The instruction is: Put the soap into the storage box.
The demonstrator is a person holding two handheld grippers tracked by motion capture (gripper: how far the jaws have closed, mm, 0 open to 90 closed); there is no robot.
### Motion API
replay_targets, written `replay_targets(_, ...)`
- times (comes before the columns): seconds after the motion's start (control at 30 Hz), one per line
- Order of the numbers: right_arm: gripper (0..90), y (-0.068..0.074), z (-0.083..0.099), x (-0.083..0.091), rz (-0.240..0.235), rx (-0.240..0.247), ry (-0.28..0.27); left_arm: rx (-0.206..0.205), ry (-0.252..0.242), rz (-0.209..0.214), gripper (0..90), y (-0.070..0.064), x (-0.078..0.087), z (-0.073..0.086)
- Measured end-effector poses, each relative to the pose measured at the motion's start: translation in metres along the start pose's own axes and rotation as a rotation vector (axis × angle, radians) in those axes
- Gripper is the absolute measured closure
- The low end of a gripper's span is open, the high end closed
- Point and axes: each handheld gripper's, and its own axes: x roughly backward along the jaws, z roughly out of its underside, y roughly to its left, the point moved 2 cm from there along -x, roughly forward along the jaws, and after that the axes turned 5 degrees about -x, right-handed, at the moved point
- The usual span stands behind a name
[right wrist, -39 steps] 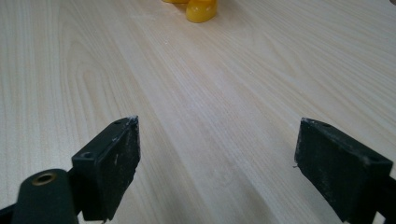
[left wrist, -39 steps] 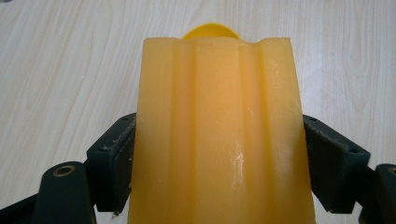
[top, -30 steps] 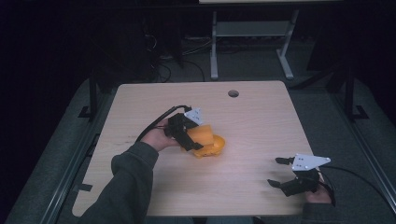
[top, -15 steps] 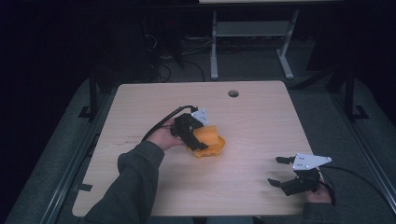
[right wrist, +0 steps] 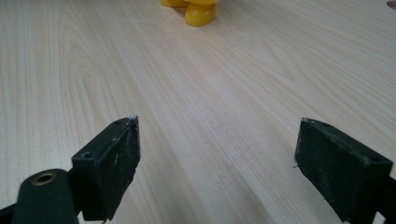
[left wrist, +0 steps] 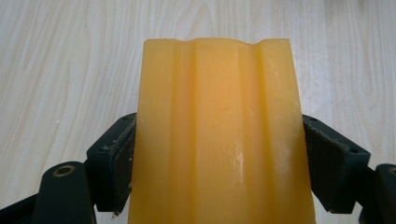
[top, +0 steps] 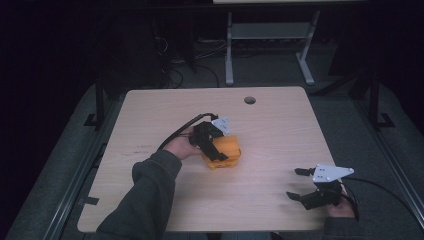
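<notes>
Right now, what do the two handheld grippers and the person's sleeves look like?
Both are black two-jaw tools. The left gripper and the right gripper each carry a grey three-cornered plate on top and trail a black cable. The jaws are blocky, with flat scuffed pads. The left forearm wears a dark grey-green sleeve.

1. High view: dim overall. The table (top: 280, 130) is the one lit surface; everything around it falls to near black.
2. High view: soft and grainy, fine detail lost; faint shadows lie on the table.
3. Left gripper view: bright, even light. Orange block (left wrist: 219, 135) sharp, weak glare streak right of its centre.
4. Right gripper view: bright. Far end of the table blurred.
</notes>
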Motion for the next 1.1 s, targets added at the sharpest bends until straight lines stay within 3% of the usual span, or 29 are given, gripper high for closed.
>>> replay_targets(0.37,13.5,0.0,0.0,0.0,-0.004,0.002,0.0,0.009,0.033,0.029,21.0,0.004,-0.012,0.006)
replay_targets(0.8,13.5,0.001,0.0,0.001,-0.009,0.004,0.001,0.0,0.017,0.032,20.7,0.005,-0.015,0.01)
replay_targets(1.1,13.5,0.001,0.0,0.0,-0.016,0.009,0.0,0.016,0.019,0.035,20.3,0.005,-0.015,0.01)
